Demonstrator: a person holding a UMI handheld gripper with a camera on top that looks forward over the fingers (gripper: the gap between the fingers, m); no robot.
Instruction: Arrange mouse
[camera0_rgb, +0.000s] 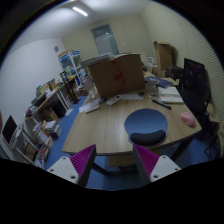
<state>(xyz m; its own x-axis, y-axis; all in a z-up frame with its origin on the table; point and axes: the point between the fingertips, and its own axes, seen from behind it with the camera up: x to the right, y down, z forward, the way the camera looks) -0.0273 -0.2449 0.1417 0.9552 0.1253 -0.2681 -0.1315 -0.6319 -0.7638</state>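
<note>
My gripper is open and empty, held well back from a light wooden table. Its magenta pads stand wide apart. On the table beyond the fingers lies a round blue mouse pad. To the right of it, near the table's right edge, sits a small pink object that may be the mouse; it is too small to tell for sure. Nothing is between the fingers.
A large cardboard box stands at the back of the table. A dark monitor is at the right, with papers beside it. Cluttered shelves line the left wall. A dark chair stands at the table's near edge.
</note>
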